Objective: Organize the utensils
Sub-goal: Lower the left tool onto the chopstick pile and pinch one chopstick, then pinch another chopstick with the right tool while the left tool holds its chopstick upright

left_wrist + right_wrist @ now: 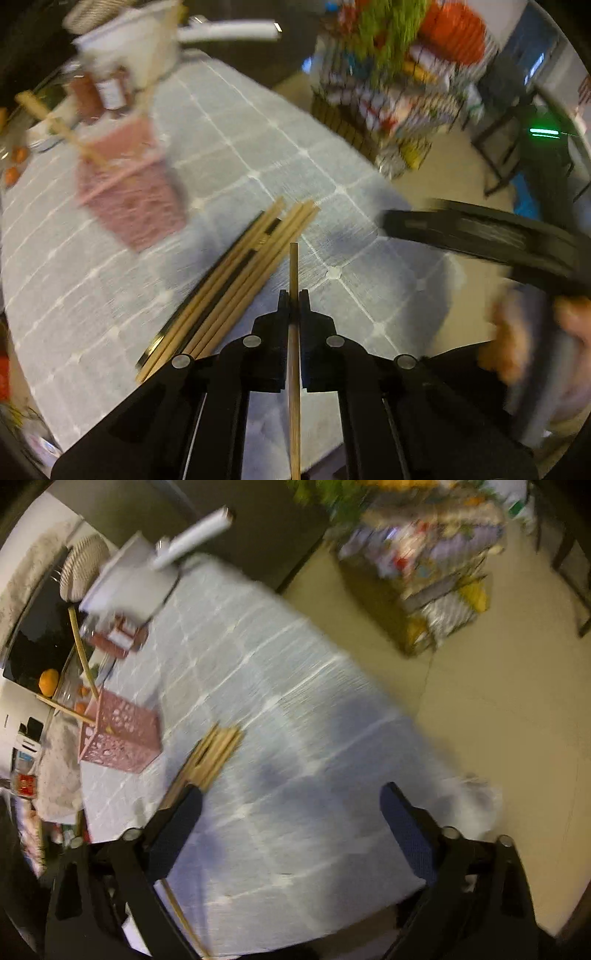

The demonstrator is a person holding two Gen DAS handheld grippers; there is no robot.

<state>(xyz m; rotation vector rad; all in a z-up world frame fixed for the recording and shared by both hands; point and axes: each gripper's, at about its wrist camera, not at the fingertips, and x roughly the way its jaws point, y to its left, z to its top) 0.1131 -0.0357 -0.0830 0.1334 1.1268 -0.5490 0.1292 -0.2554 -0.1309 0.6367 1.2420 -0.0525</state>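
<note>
Legible text: none. Jar on the table carries a white label, blurred past reading. Packaged goods on the floor rack show coloured printing, likewise too smeared to read in either view.

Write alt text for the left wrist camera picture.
The left hand-held gripper is shut on a single wooden chopstick above a table with a gray checked cloth. More chopsticks lie in a pile just left, with a pink holder beyond.
</note>
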